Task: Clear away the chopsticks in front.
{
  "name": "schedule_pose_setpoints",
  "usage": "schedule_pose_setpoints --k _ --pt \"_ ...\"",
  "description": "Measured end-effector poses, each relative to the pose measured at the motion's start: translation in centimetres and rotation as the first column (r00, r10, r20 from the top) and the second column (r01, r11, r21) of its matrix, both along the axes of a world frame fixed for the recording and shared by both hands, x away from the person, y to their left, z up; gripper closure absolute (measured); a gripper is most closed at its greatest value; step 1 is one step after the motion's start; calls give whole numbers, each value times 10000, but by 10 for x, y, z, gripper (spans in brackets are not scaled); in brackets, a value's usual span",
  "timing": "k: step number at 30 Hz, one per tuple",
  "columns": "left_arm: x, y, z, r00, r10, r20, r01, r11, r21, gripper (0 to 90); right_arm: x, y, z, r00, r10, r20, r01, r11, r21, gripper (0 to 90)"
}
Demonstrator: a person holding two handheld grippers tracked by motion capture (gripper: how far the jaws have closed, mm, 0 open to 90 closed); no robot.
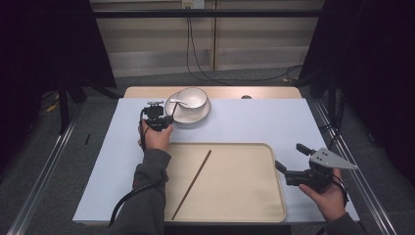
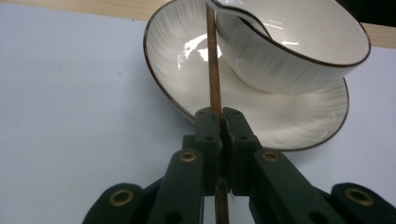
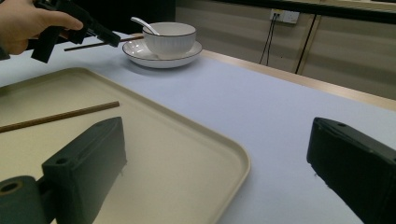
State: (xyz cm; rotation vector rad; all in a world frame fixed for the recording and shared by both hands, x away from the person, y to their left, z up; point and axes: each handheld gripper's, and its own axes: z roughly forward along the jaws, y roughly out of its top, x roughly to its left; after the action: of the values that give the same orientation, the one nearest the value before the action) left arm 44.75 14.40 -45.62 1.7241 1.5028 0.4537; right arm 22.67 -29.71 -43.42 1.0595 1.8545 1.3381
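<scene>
My left gripper (image 1: 164, 119) (image 2: 223, 114) is shut on a brown chopstick (image 2: 214, 70) whose tip reaches over the rim of a white plate (image 1: 195, 116) (image 2: 173, 60). On that plate stands a white bowl (image 1: 193, 97) (image 2: 299, 51) with a white spoon (image 1: 177, 102) (image 3: 142, 23) in it. A second chopstick (image 1: 192, 183) (image 3: 60, 116) lies slanted on the beige tray (image 1: 235, 181) (image 3: 163, 154). My right gripper (image 1: 292, 156) (image 3: 217, 135) stands open with nothing between its jaws, just above the tray's right edge. The right gripper view also has the left gripper (image 3: 109, 39) with its chopstick (image 3: 93, 45).
The tray lies at the front of a pale blue table cover (image 1: 254, 122), and the plate sits at the back left. A strip of bare wooden tabletop (image 1: 274, 92) runs along the far edge. Cables hang down the wall behind.
</scene>
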Motion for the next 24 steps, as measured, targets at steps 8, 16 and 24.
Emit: schedule_pose_setpoints --k 8,16,24 --pt "-25 8 0 9996 277 -95 -278 9995 -154 858 0 0 0 9999 83 -67 -83 10000 6 42" --pt "-58 14 3 9995 311 -38 -312 9984 -467 858 0 1 -1 10000 20 -35 -20 10000 24 42" --pt "-97 22 -3 9992 366 175 -347 9945 -986 857 0 1 0 9999 36 125 -36 10000 -23 41"
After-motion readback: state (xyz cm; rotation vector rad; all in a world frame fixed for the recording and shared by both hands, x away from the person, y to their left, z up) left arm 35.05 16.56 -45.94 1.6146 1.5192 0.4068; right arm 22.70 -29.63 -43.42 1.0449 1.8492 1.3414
